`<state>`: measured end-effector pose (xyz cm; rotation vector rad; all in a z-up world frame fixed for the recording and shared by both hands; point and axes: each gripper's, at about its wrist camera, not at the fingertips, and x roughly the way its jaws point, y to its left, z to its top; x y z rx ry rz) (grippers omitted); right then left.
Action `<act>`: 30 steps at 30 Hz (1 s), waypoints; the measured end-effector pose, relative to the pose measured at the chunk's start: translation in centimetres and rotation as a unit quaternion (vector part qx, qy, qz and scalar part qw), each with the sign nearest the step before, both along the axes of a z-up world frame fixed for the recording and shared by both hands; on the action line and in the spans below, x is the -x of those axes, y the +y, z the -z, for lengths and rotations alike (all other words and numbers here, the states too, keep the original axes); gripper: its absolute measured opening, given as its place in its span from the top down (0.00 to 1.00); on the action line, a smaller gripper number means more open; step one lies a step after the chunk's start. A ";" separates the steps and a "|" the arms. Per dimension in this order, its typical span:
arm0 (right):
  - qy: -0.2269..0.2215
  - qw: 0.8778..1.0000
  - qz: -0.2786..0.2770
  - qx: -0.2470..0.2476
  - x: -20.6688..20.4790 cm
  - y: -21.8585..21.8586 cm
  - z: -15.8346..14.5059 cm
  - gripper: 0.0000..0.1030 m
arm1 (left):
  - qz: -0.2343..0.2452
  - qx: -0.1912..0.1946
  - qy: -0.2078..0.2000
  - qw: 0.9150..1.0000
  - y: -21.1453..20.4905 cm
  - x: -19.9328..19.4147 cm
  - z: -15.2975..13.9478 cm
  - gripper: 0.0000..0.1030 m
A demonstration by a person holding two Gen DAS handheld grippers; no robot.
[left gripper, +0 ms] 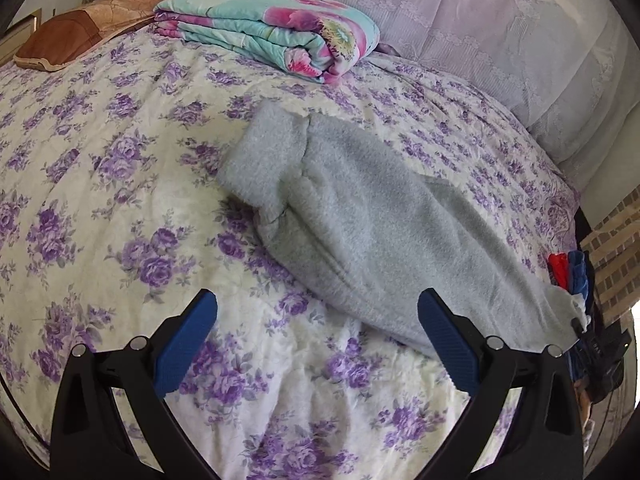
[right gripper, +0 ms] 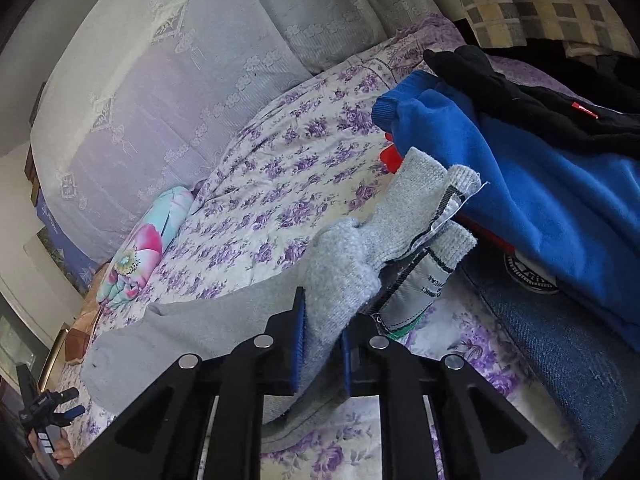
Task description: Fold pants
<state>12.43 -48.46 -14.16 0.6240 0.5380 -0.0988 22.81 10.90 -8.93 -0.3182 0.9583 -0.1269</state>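
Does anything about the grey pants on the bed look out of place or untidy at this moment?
Yes. The grey fleece pants lie bunched and slanted on the purple-flowered bedsheet, with the far end turned over. At the end pinched by the right gripper, white care labels stick out, so that part seems turned inside out.

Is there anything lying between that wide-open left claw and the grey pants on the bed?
Nothing visible. Only bare floral bedspread lies between the open left gripper and the grey pants. The folded blanket sits beyond the pants, out of the way. The right gripper already pinches the pants at their other end.
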 end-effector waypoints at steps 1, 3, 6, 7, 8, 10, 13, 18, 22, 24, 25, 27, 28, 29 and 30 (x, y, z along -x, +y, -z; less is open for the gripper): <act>-0.002 1.000 0.000 -0.005 0.1 -0.2 0.1 0.86 | 0.006 0.003 0.009 1.000 -0.3 -0.6 0.1 0.05; -0.001 1.000 -0.001 -0.009 0.1 -0.4 0.1 0.86 | 0.016 0.007 0.029 0.999 -0.9 -2.1 0.8 0.05; 0.004 1.000 -0.001 -0.006 0.0 -0.4 0.1 0.86 | 0.007 0.044 0.067 0.997 -0.6 -4.0 2.6 0.35; 0.006 1.000 -0.001 -0.003 0.0 -0.4 0.1 0.86 | 0.007 0.059 0.084 0.995 -0.4 -4.5 3.0 0.56; 0.008 1.000 -0.002 -0.002 -0.1 -0.4 0.0 0.86 | -0.004 0.063 0.090 0.994 -0.2 -4.7 3.1 0.63; 0.012 1.000 -0.005 0.003 -0.2 -0.3 -0.5 0.86 | -0.010 0.066 0.089 0.994 0.0 -4.8 2.5 0.72; 0.017 1.000 -0.015 0.017 -0.8 -0.1 -1.6 0.86 | 0.003 0.058 0.066 0.996 -0.3 -4.8 0.2 0.75; 0.005 0.999 -0.038 0.027 -3.6 -0.2 -4.4 0.88 | 0.021 0.056 0.012 0.998 -1.4 -7.2 -4.1 0.82; -0.011 0.998 -0.052 0.030 -8.1 -0.4 -7.3 0.90 | 0.033 0.041 -0.007 0.999 -3.8 -11.8 -6.2 0.85; -0.011 0.998 -0.059 0.027 -11.5 -0.7 -8.5 0.92 | 0.032 0.030 -0.024 0.999 -5.0 -14.5 -7.2 0.88; -0.014 0.998 -0.057 0.026 -13.3 -1.1 -9.0 0.92 | 0.016 0.021 -0.032 0.999 -5.3 -16.3 -7.5 0.89; -0.010 0.998 -0.036 0.043 -17.2 -1.8 -9.8 0.92 | -0.022 0.014 -0.047 0.999 -5.3 -19.7 -7.6 0.90; 0.003 0.998 -0.022 0.053 -19.0 -2.3 -9.8 0.90 | -0.053 0.018 -0.047 0.997 -4.8 -21.2 -7.2 0.90; 0.035 0.997 -0.012 0.064 -21.0 -2.8 -9.5 0.87 | -0.082 0.023 -0.039 0.996 -4.1 -22.4 -6.5 0.86; 0.065 0.995 -0.011 0.070 -22.5 -3.0 -9.1 0.78 | -0.096 0.029 -0.029 0.995 -3.4 -23.4 -5.7 0.84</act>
